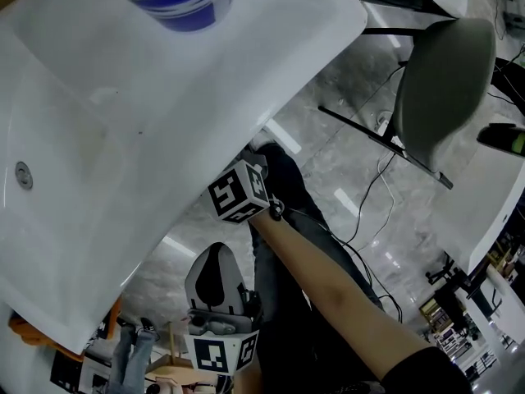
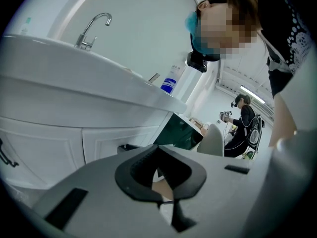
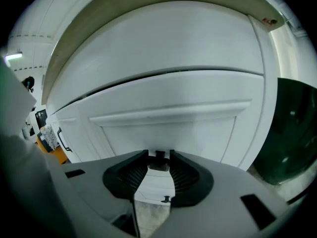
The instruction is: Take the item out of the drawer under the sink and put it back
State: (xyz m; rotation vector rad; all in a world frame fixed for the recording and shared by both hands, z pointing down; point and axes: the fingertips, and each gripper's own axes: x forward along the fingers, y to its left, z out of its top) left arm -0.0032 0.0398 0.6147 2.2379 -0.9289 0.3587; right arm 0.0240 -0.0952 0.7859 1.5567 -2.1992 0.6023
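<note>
The white sink [image 1: 123,138] fills the upper left of the head view, and its rim hides the cabinet beneath it. In the right gripper view that cabinet takes up nearly the whole frame. Its white panelled drawer front [image 3: 168,130] lies across the centre under a long curved seam, and it sits flush and closed. The item cannot be seen in any view, so I judge that it lies inside the closed drawer, behind the panel the right jaws face.

The right gripper [image 3: 159,153] sits at the lower centre of its own view with the jaws wide apart, gripping nothing. The left gripper [image 2: 158,148] is at the bottom of the head view, lower and off to one side. Its jaws are narrow, the tips appear to meet, and nothing is between them.

The dark drawer handle [image 3: 159,158] is small and shows right in the gap between the right jaw tips. I cannot tell whether either pad touches it yet.

The step in hand looks like taking that handle to open the drawer. To do it well:
- Keep the handle centred in the gap.
- Push in until the pads reach past its front edge.
- Close firmly, then pull straight out along the drawer's run, not downward, so the grip does not slip off.
- Keep the left gripper clear of the drawer's path, ready to reach in.
</note>
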